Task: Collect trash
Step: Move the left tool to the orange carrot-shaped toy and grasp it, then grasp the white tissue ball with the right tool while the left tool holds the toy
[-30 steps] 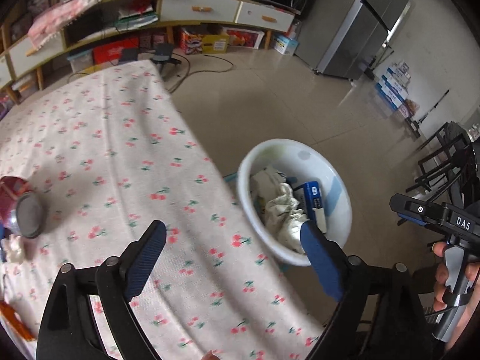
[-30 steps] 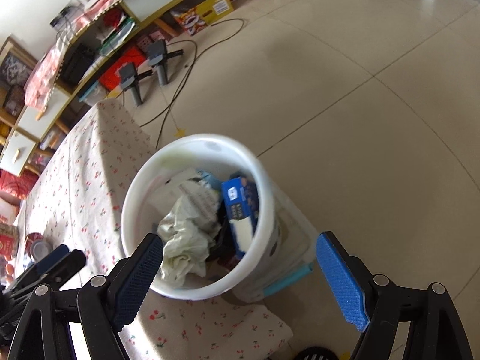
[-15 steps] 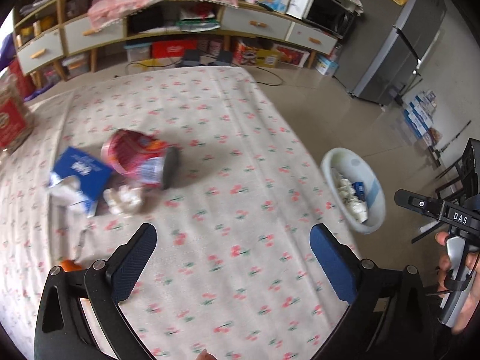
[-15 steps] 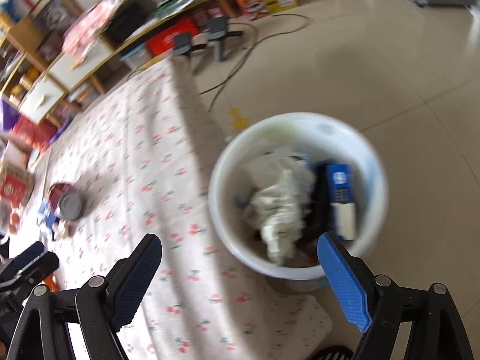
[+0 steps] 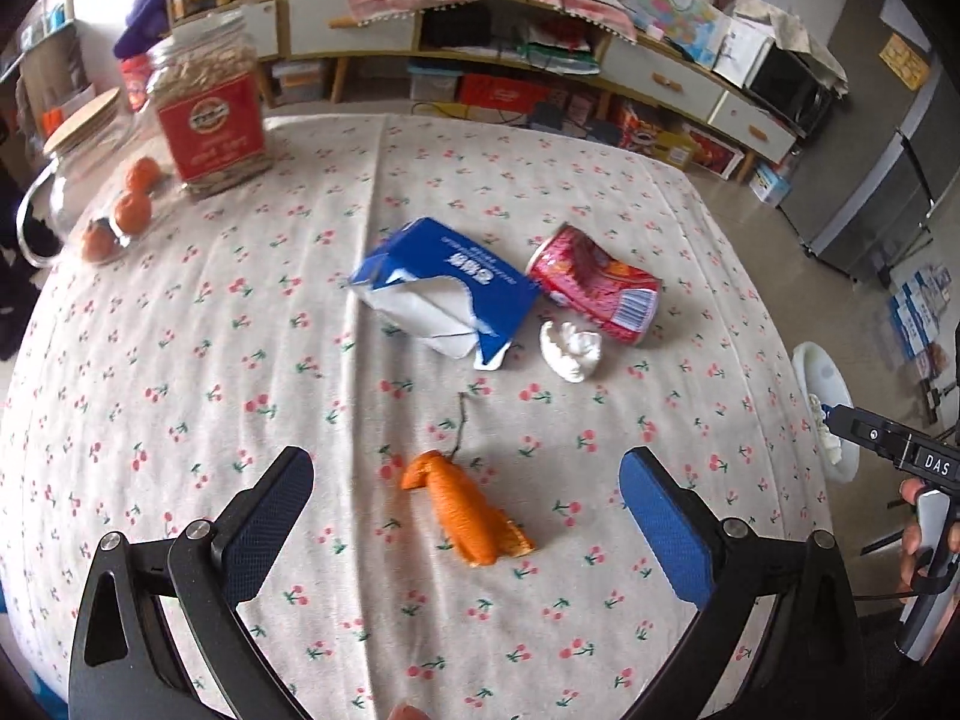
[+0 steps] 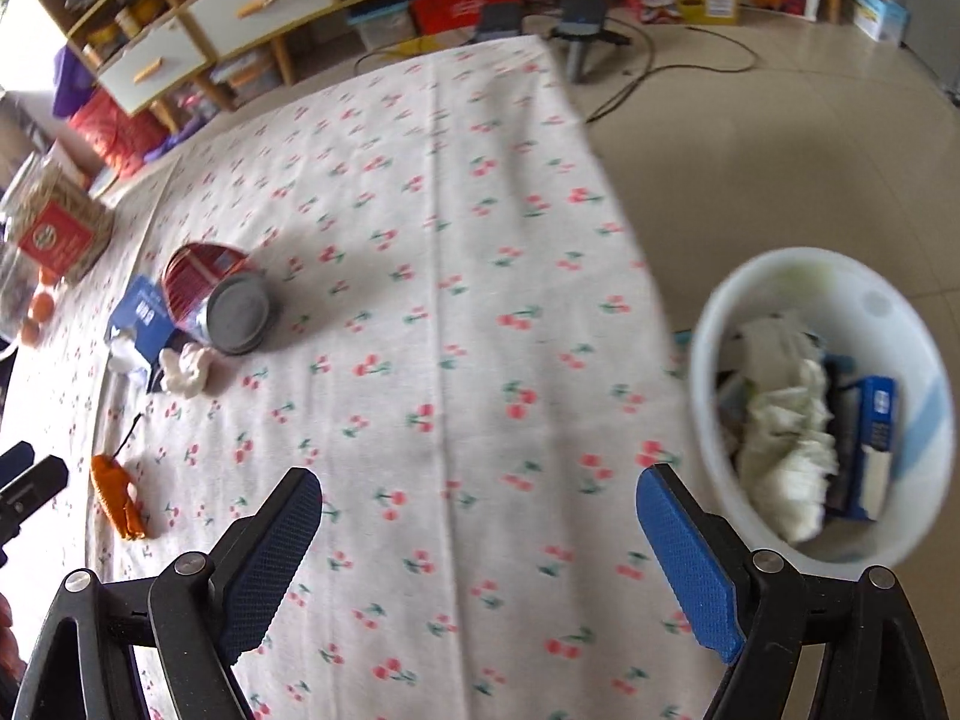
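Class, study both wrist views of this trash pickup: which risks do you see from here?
1. The orange peel lies flat on the tablecloth, so the open left tool may pinch the cloth with it.
2. The red can lies on its side and might roll if nudged.
3. The white bin stands off the table edge; a short drop could miss it.
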Motion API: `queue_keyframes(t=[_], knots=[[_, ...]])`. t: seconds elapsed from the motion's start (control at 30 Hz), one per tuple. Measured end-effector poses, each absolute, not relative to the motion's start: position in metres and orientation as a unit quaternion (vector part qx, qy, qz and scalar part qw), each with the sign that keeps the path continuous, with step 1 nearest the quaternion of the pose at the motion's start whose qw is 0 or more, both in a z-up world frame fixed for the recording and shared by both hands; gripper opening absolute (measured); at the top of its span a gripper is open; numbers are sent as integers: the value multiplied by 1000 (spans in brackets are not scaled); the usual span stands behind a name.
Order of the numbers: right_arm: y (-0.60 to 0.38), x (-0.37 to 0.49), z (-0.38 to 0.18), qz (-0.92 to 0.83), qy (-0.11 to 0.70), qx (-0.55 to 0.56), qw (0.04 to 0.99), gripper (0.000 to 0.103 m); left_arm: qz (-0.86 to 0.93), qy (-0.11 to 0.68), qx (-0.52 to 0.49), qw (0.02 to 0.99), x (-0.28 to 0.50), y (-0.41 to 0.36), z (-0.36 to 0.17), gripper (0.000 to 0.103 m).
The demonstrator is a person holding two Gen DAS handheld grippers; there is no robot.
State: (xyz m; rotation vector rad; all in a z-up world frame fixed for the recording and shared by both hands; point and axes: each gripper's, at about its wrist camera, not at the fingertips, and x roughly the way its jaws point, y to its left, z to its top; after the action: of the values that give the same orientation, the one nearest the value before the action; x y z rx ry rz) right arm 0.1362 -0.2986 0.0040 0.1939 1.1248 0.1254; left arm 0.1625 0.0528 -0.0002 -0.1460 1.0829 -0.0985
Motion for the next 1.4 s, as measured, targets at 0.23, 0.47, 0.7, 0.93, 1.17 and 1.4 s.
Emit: queue_keyframes(t=[0.23, 0.47, 0.7, 0.93, 1.17, 1.4], knots=[[-273, 153, -6, 63, 543, 84, 833, 90, -25, 544, -150, 825, 165, 100, -14, 103], [-257, 161, -8, 71, 545, 75, 832, 90, -60, 577, -176, 795, 163, 80, -35, 80], [-241, 162, -5, 84, 536, 45, 839, 90, -64, 606, -186, 771, 170, 61, -61, 38], [-208, 168, 2, 158, 522, 44, 837, 90, -61, 573, -150, 803, 168, 67, -39, 16], [-149, 182, -19, 233, 523, 33, 819, 76, -37, 549, -144, 823, 154, 104, -21, 16], [-106, 192, -51, 232, 521, -29, 821, 74, -21, 554, -165, 816, 142, 138, -31, 16]])
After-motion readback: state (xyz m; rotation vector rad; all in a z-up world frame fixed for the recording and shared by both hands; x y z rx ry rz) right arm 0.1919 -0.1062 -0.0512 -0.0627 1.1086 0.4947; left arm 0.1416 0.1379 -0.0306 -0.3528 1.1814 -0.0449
